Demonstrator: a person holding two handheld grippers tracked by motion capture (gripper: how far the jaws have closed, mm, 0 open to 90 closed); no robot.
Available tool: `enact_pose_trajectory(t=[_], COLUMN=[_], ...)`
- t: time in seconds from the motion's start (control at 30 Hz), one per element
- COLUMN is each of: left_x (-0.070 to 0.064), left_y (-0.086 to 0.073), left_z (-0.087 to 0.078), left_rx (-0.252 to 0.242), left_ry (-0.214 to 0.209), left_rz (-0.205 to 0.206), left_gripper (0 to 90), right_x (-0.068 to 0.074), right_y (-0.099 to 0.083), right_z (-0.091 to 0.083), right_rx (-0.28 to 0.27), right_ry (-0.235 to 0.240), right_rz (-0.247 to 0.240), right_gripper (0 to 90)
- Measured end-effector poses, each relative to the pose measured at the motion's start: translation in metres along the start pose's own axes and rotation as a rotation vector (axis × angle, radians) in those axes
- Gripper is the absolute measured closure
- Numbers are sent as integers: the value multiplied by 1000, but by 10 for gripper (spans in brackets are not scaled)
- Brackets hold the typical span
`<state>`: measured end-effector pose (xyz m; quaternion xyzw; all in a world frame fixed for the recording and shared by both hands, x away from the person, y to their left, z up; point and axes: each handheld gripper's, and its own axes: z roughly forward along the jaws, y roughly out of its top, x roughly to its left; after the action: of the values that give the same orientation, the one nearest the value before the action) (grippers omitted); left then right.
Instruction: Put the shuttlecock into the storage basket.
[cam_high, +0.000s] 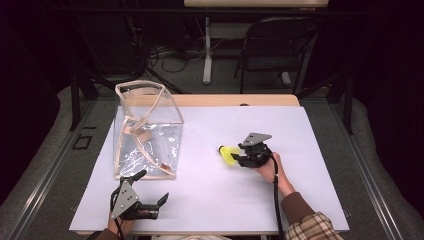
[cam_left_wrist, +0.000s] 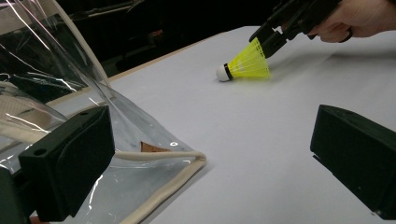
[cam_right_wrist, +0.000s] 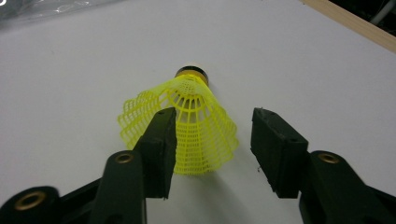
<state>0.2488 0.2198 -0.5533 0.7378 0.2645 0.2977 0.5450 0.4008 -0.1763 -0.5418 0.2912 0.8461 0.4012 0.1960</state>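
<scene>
Shuttlecock (cam_right_wrist: 191, 126) lies on its side between my right gripper's (cam_right_wrist: 212, 140) half-open jaws, unclamped: yellow mesh skirt, black band, white tip. My left gripper (cam_high: 150, 187) gapes empty.

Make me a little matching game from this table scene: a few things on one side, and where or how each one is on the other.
Things:
1. shuttlecock
2. clear bag
3. left gripper
4. right gripper

States:
A. stands upright at the table's left, top open
B. open, near the bag's front corner
C. yellow, lying on the white sheet
D. open, its jaws about the mesh skirt

Pairs: 1-C, 2-A, 3-B, 4-D
</scene>
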Motion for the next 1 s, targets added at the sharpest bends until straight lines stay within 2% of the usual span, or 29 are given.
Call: enact_pose_trajectory(t=[0.27, 0.33, 0.4, 0.57, 0.7, 1.0], left_x=[0, 0, 0, -1, -1, 0], left_y=[0, 0, 0, 0, 0, 0], left_z=[0, 0, 0, 0, 0, 0], left_rx=[1, 0, 3, 6, 5, 6], left_ry=[0, -1, -1, -3, -3, -3], left_rz=[1, 0, -1, 2, 3, 5], left_gripper=[0, 0, 0, 0, 0, 0], right_x=[1, 1, 1, 2, 2, 1], right_y=[-1, -1, -2, -3, -3, -3], right_z=[9, 10, 11, 12, 12, 10], right_rx=[25, 28, 34, 41, 52, 40], right_ry=[-9, -19, -48, -60, -72, -61], right_rz=[4, 12, 14, 10, -14, 1], right_gripper=[641, 682, 730, 800, 862, 896])
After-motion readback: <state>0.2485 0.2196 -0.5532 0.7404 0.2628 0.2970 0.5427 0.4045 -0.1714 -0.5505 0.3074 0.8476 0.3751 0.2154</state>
